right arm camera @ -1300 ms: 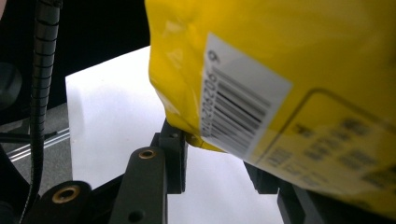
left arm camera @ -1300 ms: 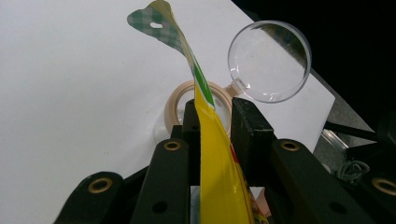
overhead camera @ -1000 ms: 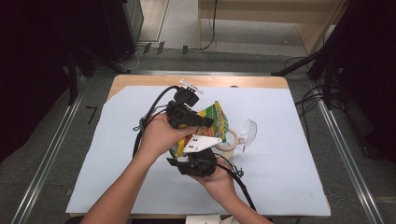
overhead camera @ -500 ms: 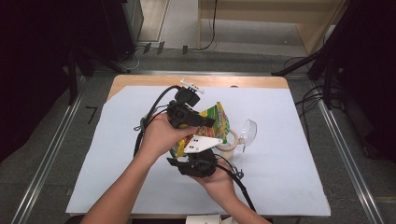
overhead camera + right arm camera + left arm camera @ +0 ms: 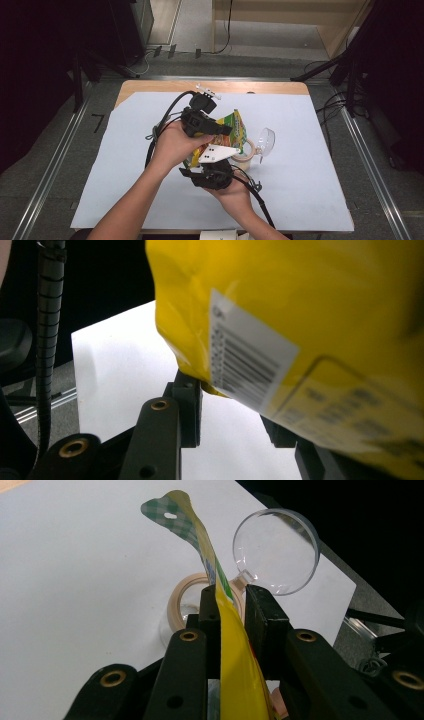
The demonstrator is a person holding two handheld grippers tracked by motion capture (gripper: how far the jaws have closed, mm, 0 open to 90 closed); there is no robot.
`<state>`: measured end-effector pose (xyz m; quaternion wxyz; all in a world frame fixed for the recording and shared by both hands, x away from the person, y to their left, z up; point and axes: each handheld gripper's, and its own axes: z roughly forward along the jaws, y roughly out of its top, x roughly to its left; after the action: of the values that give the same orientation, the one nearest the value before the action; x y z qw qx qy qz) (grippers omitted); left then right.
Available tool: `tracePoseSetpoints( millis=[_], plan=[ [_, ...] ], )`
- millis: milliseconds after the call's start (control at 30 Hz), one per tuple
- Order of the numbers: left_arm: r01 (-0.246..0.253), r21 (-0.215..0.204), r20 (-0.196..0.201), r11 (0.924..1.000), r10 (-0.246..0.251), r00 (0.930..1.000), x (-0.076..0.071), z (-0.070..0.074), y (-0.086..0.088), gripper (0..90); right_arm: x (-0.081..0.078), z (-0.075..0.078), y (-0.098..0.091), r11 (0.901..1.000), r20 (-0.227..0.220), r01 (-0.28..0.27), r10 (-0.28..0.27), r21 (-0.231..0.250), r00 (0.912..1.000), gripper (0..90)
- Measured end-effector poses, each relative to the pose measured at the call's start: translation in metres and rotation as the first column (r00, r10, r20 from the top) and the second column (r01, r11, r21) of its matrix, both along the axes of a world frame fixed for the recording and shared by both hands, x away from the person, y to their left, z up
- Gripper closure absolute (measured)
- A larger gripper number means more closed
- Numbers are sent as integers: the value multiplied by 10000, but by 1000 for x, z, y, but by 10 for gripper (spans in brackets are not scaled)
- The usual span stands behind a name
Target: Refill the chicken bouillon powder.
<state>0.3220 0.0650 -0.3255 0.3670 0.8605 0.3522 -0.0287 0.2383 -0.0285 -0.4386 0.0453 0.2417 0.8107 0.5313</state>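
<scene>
A yellow and green snack bag (image 5: 234, 126) hangs above the white table sheet between both hands. My left gripper (image 5: 226, 131) is shut on its upper edge; in the left gripper view the jaws (image 5: 232, 595) clamp the thin yellow foil (image 5: 200, 535). My right gripper (image 5: 212, 162) sits below the bag. In the right gripper view the bag's puffed lower corner (image 5: 300, 300) touches one jaw tip of the right gripper (image 5: 232, 405) and hides the other, so a grip cannot be made out.
A clear cup with a beige rim (image 5: 246, 154) (image 5: 186, 597) stands on the sheet right of the hands, its clear round lid (image 5: 267, 140) (image 5: 277, 552) tipped up beside it. The white sheet (image 5: 310, 190) covers a wooden table. Black cables trail from both grippers.
</scene>
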Motion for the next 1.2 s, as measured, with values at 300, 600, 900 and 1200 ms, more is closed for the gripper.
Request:
tracePoseSetpoints(
  millis=[300,600,900,1200],
  plan=[
    [48,-124,-3,9999,-48,10000,0,1,-1,788,-1,0,-1,9999,24,95,-95,61,10000,673],
    [-44,-109,-437,9999,39,9990,15,3,0,787,7,6,1,9999,-384,-1,7,166,9993,670],
    [0,-345,-608,9994,-21,9981,20,1,0,786,10,7,-1,10000,-291,-5,4,-59,9996,684],
    [-1,-226,-642,9997,-13,9979,23,2,0,774,12,8,1,9997,-580,9,5,238,9983,681]
  ],
)
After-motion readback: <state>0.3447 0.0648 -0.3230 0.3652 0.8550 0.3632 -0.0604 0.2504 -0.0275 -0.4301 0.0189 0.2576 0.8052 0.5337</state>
